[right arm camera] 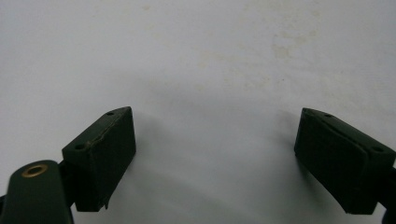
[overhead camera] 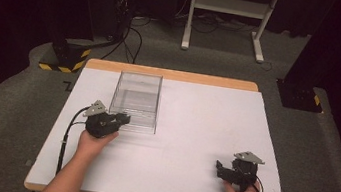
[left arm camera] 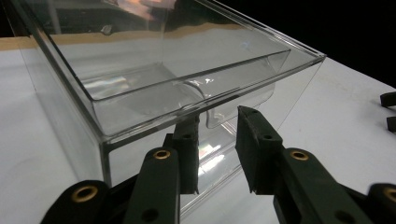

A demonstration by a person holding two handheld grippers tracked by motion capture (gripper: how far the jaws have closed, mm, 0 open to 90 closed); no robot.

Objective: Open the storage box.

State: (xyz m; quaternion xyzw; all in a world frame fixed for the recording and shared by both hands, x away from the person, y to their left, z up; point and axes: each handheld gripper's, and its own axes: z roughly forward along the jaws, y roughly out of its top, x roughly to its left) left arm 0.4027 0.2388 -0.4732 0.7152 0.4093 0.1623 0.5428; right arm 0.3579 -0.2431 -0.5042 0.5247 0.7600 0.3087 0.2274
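Clear, glossy plastic box (left arm camera: 140,93) – smooth and reflective – on a matt white table sheet (overhead camera: 192,139) with a pale wood edge; matt black gripper pads (right arm camera: 100,154).

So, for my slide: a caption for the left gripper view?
Left gripper at the clear plastic box, jaws either side of its drawer tab.

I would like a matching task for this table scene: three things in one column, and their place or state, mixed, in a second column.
Things:
1. clear plastic box
2. left gripper
3. right gripper

Place or state:
A. jaws wide apart over the bare white table
B. jaws at the small tab on the box's front
C. stands toward the far left of the table

Pairs: 1-C, 2-B, 3-A
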